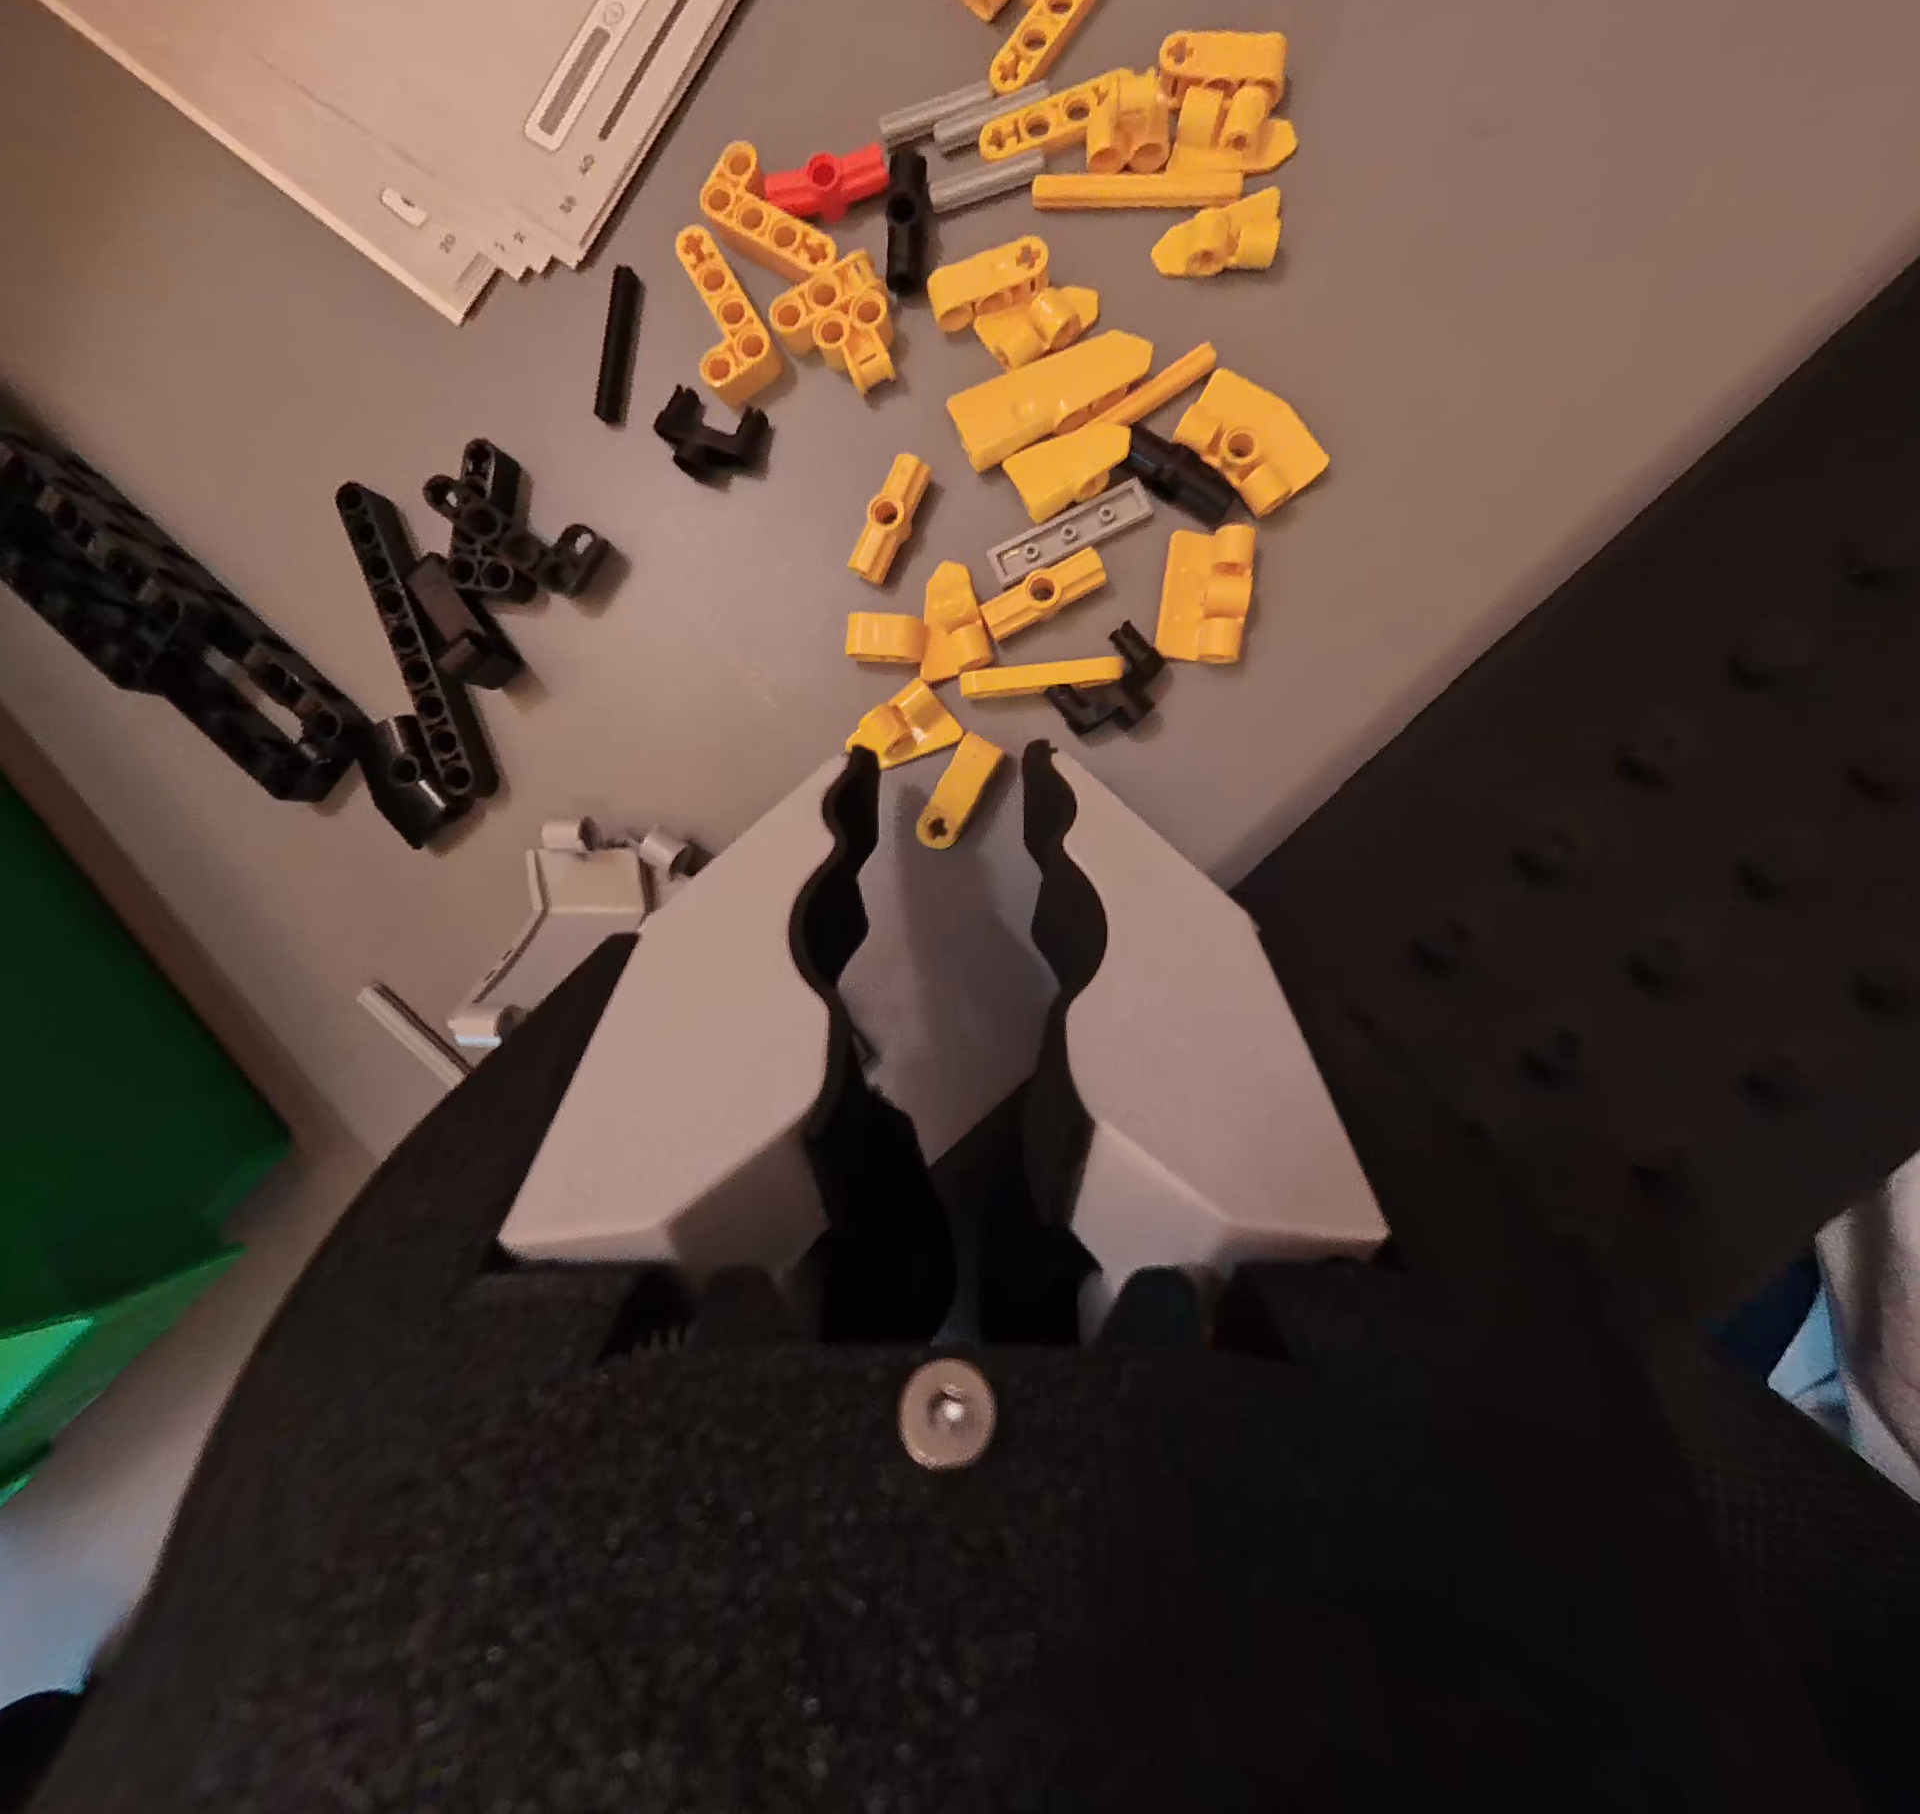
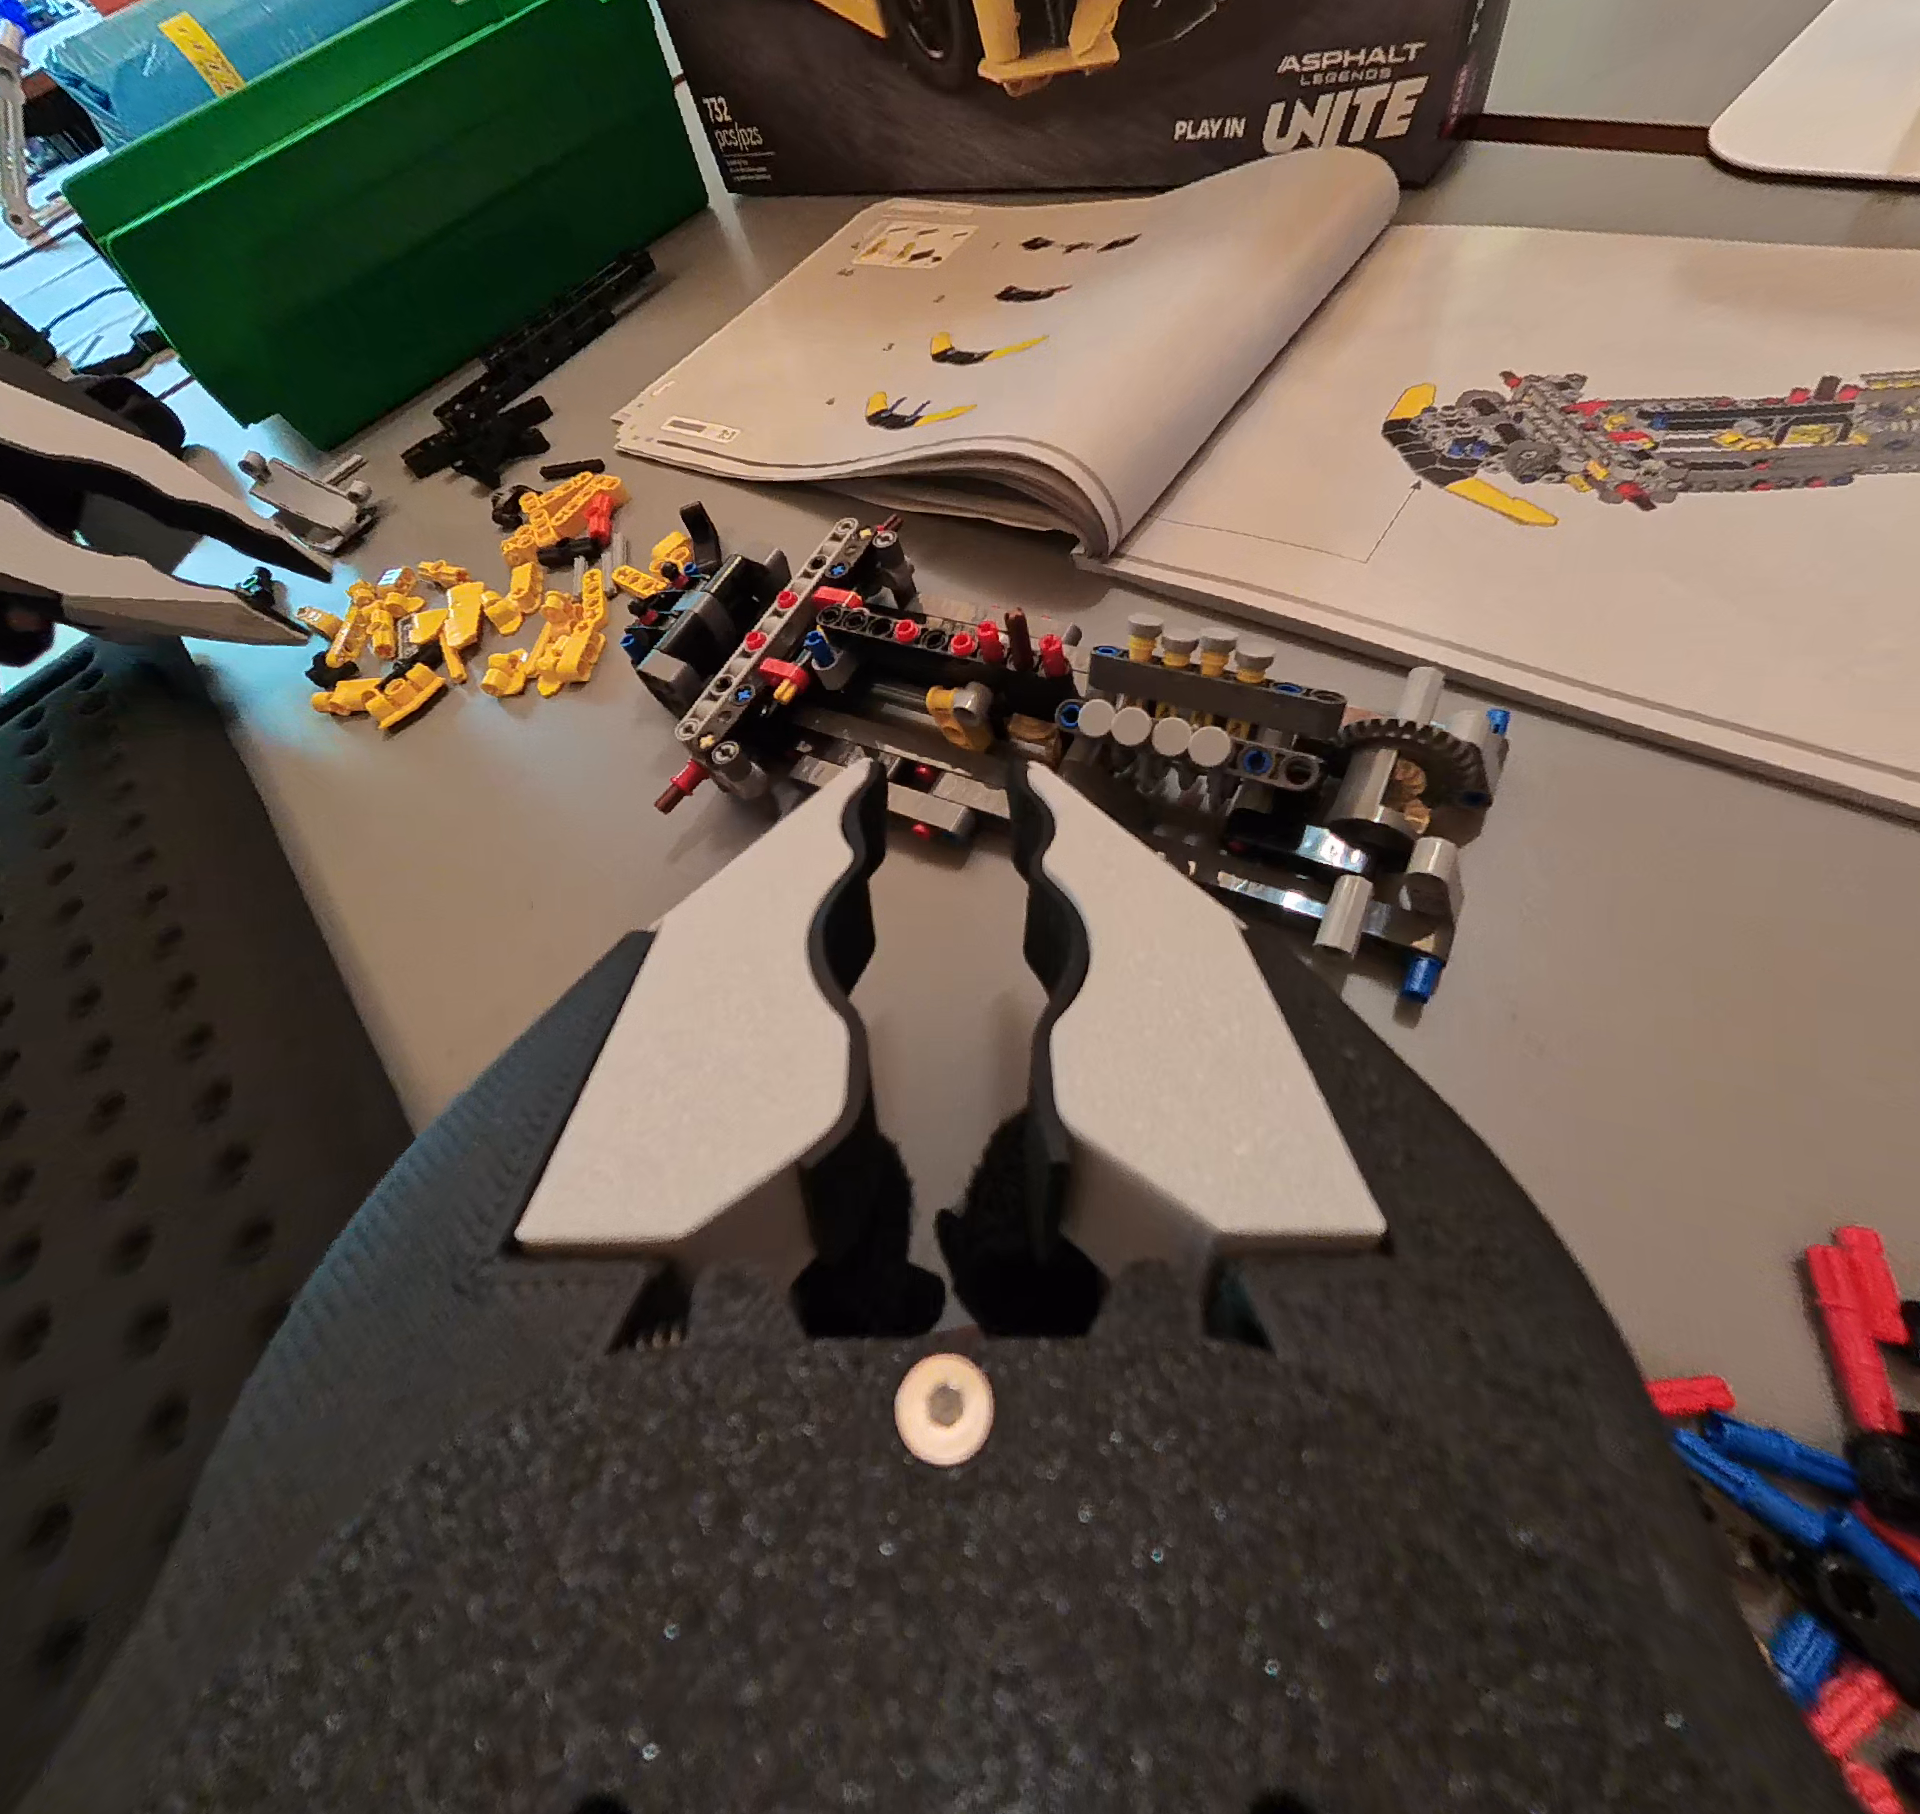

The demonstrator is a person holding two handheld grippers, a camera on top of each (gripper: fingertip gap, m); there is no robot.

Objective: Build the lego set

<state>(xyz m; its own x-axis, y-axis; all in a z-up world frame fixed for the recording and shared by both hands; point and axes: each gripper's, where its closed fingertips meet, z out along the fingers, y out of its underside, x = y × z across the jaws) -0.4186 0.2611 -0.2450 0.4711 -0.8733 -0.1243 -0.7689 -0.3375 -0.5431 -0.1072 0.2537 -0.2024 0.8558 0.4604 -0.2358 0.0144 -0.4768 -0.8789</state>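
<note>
Right under my left gripper point(image 1: 943, 777), jaws spread wide and empty, sits a small yellow pin connector point(image 1: 958, 790), lying in the gap between the tips at the near edge of the yellow piece pile point(image 1: 1049, 393). I'd judge it featherlight, hard and slick, so I'd pinch across its round barrel and squeeze gently, or it'll squirt out sideways. Over on my other side, the right gripper point(image 2: 948, 788) is parted about as wide, nothing in it, tips hovering just in front of the half-built chassis point(image 2: 1049, 725) on the grey table point(image 2: 520, 881). That chassis looks stiff along its beams but fussy, with pins and a gear sticking out; I'd hold it by the long black beam, not by the little grey cylinders. Open instruction booklet point(image 2: 997, 382) lies behind it, loose black beams point(image 1: 416, 621) off to my left.
</note>
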